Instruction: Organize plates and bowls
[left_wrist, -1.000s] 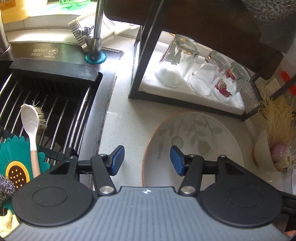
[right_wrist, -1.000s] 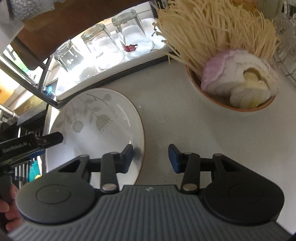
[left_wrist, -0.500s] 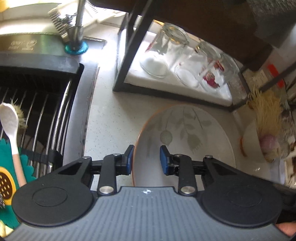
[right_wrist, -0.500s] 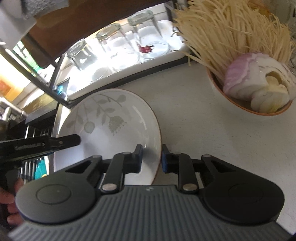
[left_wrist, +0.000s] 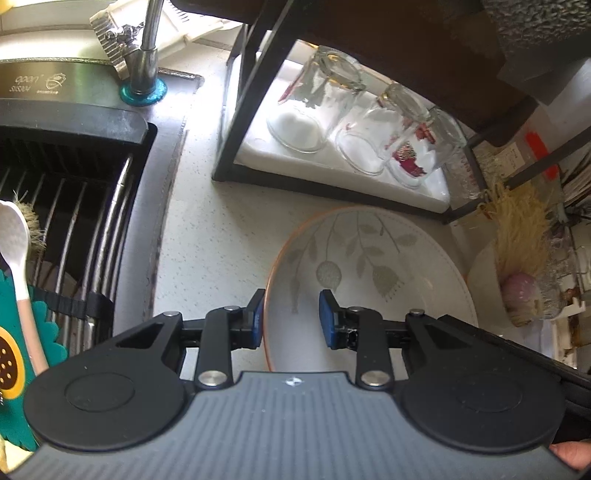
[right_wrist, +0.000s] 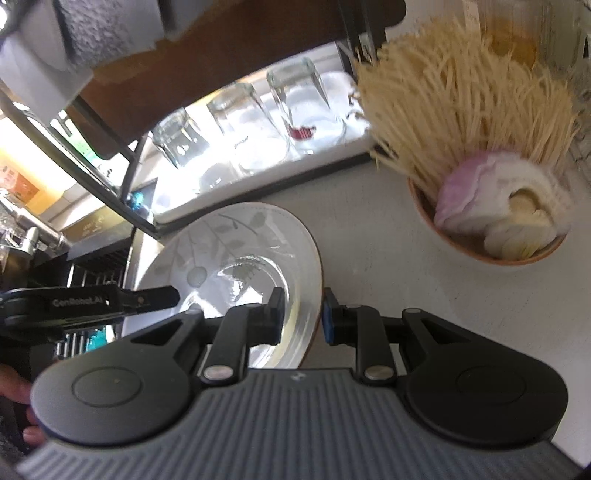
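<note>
A white deep plate (left_wrist: 369, 266) with a grey leaf pattern and an orange rim sits on the pale counter. My left gripper (left_wrist: 291, 319) is shut on its left rim, one blue pad outside the rim and the other inside the dish. In the right wrist view the same plate (right_wrist: 229, 251) looks tilted. My right gripper (right_wrist: 301, 317) is shut on its right rim, with the edge pinched between the pads. The left gripper (right_wrist: 162, 295) shows as a black finger across the plate's far side, held by a person's hand (right_wrist: 22, 406).
An orange-rimmed bowl (right_wrist: 491, 254) of dry noodles and cut onion stands right of the plate. Upturned glasses (left_wrist: 314, 110) rest on a white mat in a black rack behind it. A sink with a wire drainer (left_wrist: 74, 221), a faucet (left_wrist: 144, 66) and a white spoon (left_wrist: 14, 236) lies to the left.
Both grippers have closed from open onto opposite rims of the plate. In the right wrist view the plate now looks tilted up rather than flat.
</note>
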